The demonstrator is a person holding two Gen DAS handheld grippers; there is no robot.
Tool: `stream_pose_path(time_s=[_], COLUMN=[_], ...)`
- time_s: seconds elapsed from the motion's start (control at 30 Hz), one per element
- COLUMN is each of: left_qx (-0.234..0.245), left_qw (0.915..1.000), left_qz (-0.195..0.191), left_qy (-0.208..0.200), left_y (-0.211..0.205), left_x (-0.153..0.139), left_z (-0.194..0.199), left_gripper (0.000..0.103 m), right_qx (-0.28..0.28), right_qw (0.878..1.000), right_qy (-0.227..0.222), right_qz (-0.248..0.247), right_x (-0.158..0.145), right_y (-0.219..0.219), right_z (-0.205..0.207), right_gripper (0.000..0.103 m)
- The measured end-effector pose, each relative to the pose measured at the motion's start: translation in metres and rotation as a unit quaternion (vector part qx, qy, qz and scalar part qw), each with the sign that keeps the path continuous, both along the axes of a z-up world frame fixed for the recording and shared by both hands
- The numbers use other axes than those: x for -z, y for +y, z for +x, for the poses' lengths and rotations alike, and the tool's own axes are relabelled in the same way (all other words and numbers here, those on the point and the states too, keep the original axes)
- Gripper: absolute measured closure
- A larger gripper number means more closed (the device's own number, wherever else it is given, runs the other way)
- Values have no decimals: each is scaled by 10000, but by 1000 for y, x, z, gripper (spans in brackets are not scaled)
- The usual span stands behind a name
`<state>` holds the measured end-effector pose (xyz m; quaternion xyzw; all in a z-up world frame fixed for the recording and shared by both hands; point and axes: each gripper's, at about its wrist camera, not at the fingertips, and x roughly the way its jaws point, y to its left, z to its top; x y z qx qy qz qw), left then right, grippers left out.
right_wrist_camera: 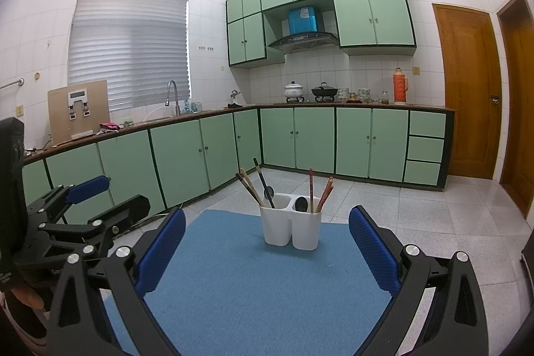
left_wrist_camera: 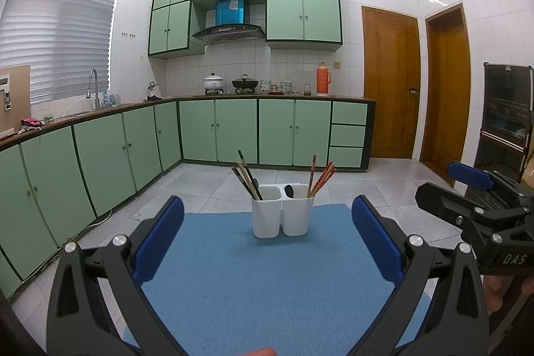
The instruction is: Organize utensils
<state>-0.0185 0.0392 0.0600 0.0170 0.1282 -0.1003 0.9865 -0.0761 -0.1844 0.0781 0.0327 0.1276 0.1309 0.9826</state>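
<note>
counter ahead: white pot (left_wrist_camera: 213,81), black wok (left_wrist_camera: 245,83), orange thermos (left_wrist_camera: 323,78)
up high: range hood (left_wrist_camera: 228,32), green cabinets (left_wrist_camera: 303,14)
left: window blinds (left_wrist_camera: 60,45), faucet (left_wrist_camera: 93,85)
right: wooden doors (left_wrist_camera: 390,82)

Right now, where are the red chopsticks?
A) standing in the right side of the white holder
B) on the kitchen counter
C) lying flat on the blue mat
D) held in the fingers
A: the red chopsticks stand leaning in the right compartment of the white holder, which sits on the blue mat.
</note>
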Motion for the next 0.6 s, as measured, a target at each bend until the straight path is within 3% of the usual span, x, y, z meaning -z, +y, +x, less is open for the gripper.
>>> stream_pose_path(time_s=[0.6], left_qx=[-8], left_qw=[10000], left_qz=[-12], left_qy=[-2], left_y=[1], left_x=[0], left_z=[0], left_gripper=[5], right_qx=[0], right_qw=[10000], right_qy=[5], right_qz=[-4], right_x=[-1], right_y=[0], right_z=[0], right_gripper=[7])
